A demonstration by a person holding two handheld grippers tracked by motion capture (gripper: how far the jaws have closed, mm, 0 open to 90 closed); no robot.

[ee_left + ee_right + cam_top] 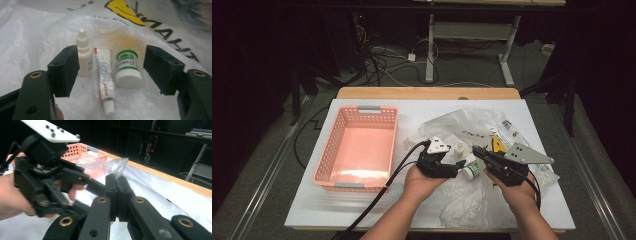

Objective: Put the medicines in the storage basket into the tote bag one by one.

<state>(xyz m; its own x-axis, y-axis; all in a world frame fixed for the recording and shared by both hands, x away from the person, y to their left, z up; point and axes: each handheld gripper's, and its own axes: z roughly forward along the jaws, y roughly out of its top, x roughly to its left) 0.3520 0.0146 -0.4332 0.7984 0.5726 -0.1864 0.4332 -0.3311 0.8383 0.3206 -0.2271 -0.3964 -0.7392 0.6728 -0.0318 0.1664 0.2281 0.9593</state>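
- The left claw [111,72] stands wide open with nothing pinched. In the left gripper view three small things lie in a row on the white plastic bag [35,37] between its jaws: a white dropper bottle [84,56] at centre left, an ointment tube [105,80] in the middle, and a green-and-white jar [127,68] at centre right.
- The right claw [116,195] is shut on a fold of the clear bag film [115,167], which pokes up just above the closed tips in the middle of the right gripper view.
- In the high view the left claw [458,164] and the right claw [477,150] meet at the centre of the frame over the crumpled bag, with the bottle and jar just beside them.
- Progress, as I judge it: the work looks like emptying the bag into the pink basket [324,155]. The three items are exposed on the bag but none is gripped, and the basket at centre left looks empty. Picking each item and carrying it over is all left to do.
- Room: the three things lie close together, nearly touching, so closing on one risks nudging its neighbour. The bag film is loose and could be caught with an item.
- The path toward the basket crosses bare white tabletop [412,210]; the basket wall is the one edge to clear. The bag reaches toward the right tabletop edge.
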